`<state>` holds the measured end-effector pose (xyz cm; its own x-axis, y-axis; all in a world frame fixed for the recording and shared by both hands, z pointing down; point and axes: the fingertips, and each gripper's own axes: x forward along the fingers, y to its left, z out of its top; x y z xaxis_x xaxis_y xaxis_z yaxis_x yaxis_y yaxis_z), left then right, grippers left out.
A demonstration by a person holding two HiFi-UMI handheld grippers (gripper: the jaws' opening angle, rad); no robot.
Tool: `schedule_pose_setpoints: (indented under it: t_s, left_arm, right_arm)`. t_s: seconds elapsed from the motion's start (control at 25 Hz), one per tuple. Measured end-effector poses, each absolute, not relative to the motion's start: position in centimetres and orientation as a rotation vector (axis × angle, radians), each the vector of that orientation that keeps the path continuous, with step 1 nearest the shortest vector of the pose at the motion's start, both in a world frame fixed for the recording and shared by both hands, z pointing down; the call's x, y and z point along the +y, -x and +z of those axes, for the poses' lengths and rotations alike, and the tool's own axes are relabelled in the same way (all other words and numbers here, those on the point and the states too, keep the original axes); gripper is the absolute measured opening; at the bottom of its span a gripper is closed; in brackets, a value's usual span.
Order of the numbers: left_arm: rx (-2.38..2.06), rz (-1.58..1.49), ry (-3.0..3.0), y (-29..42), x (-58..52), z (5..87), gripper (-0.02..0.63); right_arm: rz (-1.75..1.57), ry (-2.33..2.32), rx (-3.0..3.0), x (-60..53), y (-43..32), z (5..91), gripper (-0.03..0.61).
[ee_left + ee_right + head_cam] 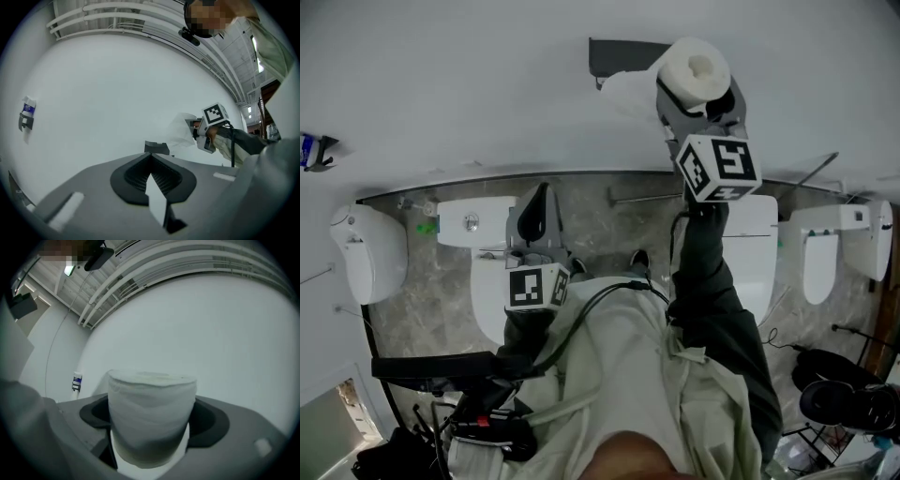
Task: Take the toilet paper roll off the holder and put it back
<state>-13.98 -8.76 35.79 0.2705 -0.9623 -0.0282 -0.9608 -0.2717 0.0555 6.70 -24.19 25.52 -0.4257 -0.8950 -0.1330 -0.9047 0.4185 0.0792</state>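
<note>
The white toilet paper roll (698,66) is up in the air against the white wall, just right of the dark wall holder (614,54). My right gripper (698,94) is shut on it, its jaws spread wide around the roll's sides. A loose tail of paper (630,89) hangs from the roll toward the holder. In the right gripper view the roll (152,418) fills the space between the jaws. My left gripper (542,192) is lower and to the left, pointed at the wall, shut and empty. Its view shows the holder (157,147) and the right gripper (200,133) with the roll.
Below me are white toilets (492,272) (755,244) on a marbled floor, with further white fixtures at the far left (370,253) and right (853,239). A small blue and white item (314,150) is fixed to the wall at the left. Cables and black gear lie by my legs.
</note>
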Motion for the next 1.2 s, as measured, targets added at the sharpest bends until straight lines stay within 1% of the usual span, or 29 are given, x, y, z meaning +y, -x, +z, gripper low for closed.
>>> schedule_pose_setpoints:
  t_s: [0.32, 0.52, 0.88, 1.2]
  left_arm:
    - [-1.760, -0.100, -2.553, 9.9, -9.1, 36.1, 0.006]
    - [-1.733, -0.112, -2.567, 9.0, -9.4, 36.0, 0.008]
    - [-1.761, -0.098, -2.557, 9.1, -10.0, 36.2, 0.006]
    - [-1.757, -0.038, -2.589, 7.2, -10.1, 36.3, 0.006]
  right_arm:
    - [0.218, 1.682, 2.620, -15.1, -8.4, 28.8, 0.465]
    - [0.195, 1.690, 2.633, -11.8, -8.9, 31.0, 0.465]
    - [0.167, 1.630, 2.662, -9.1, -8.0, 32.8, 0.465]
    - [0.173, 1.576, 2.710, -9.3, -7.7, 33.5, 0.465]
